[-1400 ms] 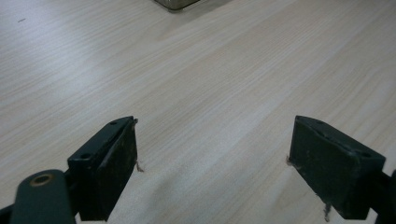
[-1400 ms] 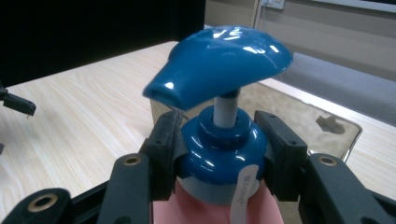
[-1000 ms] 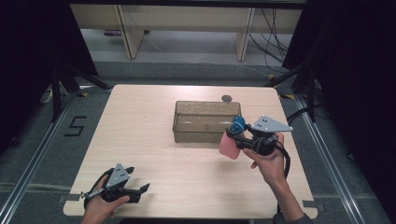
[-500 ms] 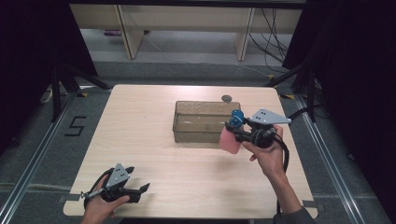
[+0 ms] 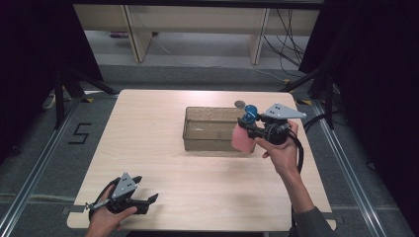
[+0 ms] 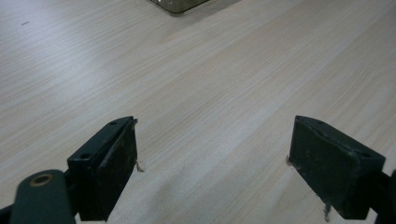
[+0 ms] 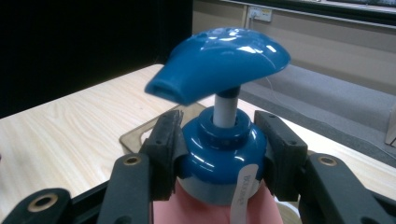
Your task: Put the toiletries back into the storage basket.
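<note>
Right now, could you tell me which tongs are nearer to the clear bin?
Right. The right tongs hold the pink pump bottle at the clear bin's right end; the left tongs sit open at the table's near-left corner.

Glossy plastic pump bottle point(image 7: 219, 154), matt wood-grain table point(image 6: 224, 84)

Pink pump bottle point(image 5: 243, 138) with glossy blue cap, centre right; smoky translucent brown bin point(image 5: 211, 128); pale wood-grain tabletop point(image 5: 163, 148).
</note>
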`<action>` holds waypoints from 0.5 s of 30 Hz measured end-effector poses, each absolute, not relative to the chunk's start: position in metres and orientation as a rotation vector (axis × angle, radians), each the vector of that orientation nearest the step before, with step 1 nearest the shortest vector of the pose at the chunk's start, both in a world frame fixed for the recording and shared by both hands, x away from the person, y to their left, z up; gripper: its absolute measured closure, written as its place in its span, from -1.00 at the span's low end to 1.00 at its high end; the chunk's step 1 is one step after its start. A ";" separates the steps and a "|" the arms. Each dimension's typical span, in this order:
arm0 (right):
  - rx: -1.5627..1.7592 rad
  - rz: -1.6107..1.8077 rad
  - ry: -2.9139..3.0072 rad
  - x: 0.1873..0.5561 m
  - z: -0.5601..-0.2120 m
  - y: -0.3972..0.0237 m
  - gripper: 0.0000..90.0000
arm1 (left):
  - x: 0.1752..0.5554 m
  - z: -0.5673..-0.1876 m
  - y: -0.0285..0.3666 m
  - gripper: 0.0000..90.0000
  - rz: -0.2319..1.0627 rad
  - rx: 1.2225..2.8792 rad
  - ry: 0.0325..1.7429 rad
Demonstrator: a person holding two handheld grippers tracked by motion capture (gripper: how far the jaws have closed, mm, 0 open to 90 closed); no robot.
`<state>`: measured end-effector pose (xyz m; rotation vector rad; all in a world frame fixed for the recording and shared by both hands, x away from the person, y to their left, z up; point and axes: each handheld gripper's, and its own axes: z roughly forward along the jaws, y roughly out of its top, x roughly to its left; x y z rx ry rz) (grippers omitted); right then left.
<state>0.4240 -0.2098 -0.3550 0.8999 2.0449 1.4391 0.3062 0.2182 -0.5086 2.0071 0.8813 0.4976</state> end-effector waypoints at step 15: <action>0.954 1.408 2.012 0.454 -0.353 -0.207 0.19 | 0.306 -0.508 0.218 -0.67 0.506 2.001 0.872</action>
